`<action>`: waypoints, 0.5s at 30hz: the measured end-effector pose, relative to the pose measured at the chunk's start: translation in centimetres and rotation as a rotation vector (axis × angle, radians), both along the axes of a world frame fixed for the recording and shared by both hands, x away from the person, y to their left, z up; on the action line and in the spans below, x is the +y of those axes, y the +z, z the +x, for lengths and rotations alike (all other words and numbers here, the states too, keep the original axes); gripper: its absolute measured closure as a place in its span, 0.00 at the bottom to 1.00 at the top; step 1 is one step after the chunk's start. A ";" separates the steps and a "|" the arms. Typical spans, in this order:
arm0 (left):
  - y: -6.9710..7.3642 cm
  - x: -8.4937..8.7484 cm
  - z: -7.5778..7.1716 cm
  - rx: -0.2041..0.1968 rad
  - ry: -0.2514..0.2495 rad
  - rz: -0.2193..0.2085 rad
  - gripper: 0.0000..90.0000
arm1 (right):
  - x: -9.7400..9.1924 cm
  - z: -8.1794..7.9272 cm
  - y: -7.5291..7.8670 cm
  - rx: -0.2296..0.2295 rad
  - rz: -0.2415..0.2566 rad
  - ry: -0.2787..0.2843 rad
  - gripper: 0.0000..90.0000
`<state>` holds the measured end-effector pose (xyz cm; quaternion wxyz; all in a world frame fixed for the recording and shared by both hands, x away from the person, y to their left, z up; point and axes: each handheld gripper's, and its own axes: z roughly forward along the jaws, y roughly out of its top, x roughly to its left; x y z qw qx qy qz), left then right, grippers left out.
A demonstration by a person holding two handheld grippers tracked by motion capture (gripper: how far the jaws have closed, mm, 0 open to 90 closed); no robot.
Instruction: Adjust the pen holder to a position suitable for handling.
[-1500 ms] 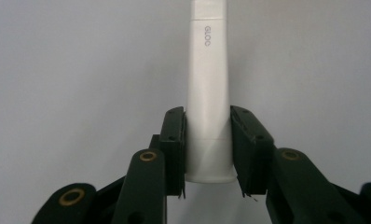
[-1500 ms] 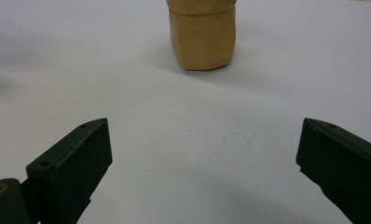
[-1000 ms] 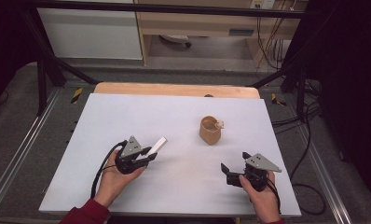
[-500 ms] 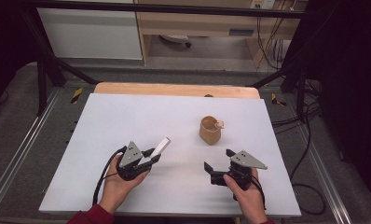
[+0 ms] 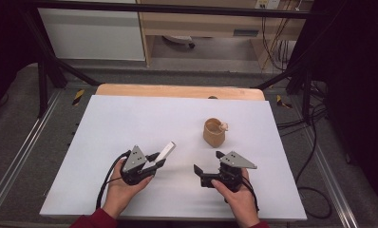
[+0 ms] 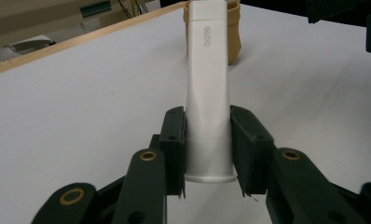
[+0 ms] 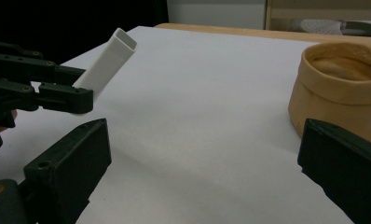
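Now the left gripper [image 5: 155,165] is clenching its jaws on the lower end of a white flat tube [image 6: 208,88], and the tube is pointing up and away from the jaws, tilted above the white desk [image 5: 130,118]. Beyond the tube's far end a tan cup [image 5: 213,132] is standing on the desk. The right gripper [image 5: 202,172] is hovering with its jaws spread wide and holding nothing; the cup is just ahead of them, to their right.
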<state>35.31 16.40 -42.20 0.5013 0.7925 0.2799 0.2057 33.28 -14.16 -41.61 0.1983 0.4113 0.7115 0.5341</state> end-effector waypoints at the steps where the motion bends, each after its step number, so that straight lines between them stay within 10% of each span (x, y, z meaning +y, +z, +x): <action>1: 0.0 0.0 0.0 0.003 0.003 -0.006 0.75 | 0.2 0.0 0.1 -0.005 0.002 -0.001 0.03; 15: 0.4 0.6 0.0 -0.023 0.054 -0.057 0.75 | 2.0 0.8 1.8 -0.023 0.073 -0.012 0.03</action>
